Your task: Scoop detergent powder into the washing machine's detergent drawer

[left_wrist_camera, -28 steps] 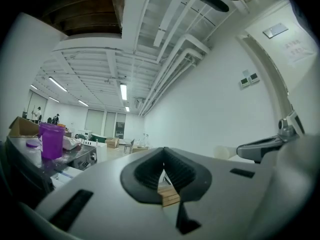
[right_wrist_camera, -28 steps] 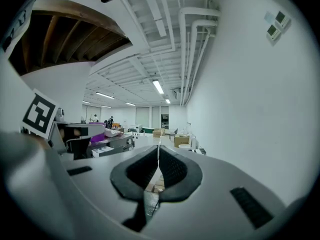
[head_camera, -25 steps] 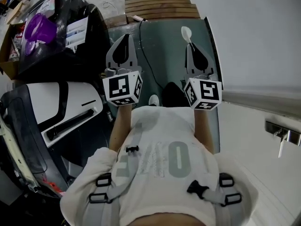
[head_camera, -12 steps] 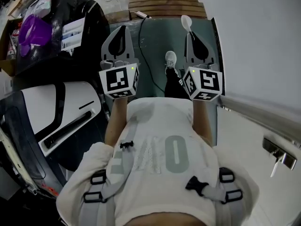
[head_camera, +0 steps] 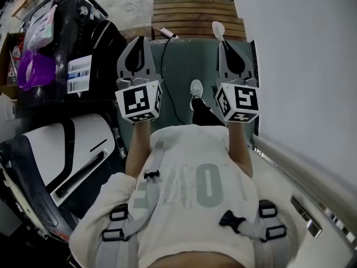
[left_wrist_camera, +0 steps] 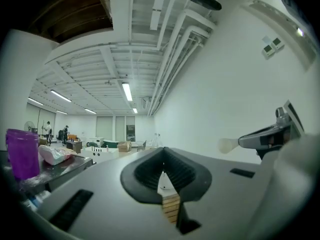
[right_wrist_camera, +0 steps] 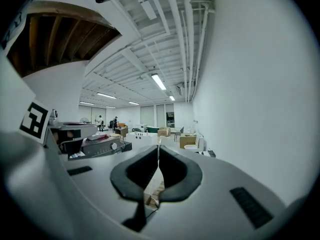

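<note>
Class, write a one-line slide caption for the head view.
Right claw grips a white spoon; left claw shut, empty.

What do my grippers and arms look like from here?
Both the left gripper and right gripper are grey with black teardrop insets, tapering to points; each carries a white cube with black square markers. Forearms unsleeved; white top, grey straps.
</note>
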Motion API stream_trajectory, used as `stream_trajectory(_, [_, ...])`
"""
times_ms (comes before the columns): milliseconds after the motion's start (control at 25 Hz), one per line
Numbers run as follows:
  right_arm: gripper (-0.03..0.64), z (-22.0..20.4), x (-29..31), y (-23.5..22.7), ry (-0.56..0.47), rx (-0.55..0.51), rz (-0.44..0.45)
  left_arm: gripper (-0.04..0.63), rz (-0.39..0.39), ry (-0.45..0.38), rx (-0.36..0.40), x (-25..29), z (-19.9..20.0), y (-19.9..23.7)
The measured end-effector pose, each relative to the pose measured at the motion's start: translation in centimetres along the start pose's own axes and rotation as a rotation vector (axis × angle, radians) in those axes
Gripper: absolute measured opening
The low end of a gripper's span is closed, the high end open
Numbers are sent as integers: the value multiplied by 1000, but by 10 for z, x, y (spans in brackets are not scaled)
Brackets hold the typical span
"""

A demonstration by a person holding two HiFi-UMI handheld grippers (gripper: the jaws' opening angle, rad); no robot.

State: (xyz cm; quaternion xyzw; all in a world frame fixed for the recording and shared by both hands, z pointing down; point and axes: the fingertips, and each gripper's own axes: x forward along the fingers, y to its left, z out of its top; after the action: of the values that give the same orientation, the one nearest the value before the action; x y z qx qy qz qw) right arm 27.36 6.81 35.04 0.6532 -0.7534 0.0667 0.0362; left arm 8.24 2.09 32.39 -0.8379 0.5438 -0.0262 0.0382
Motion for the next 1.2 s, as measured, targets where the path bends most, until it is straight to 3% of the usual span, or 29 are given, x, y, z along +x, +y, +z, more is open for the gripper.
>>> stream_trajectory(360, [11,20,116,-56,21,-28,114,21,43,3,-21,125,6,-7])
stream_trajectory(600, [11,24,160,-81,38,-28,165,21,94,16,-34,173,8,-9])
stream_trajectory(880, [11,17,182,-70,55,-9,242,21,188,43,-29,170,4,9])
stream_trajectory(1200, [11,21,205,-15,59,-31,406,21,350,54,-19,138,1,58])
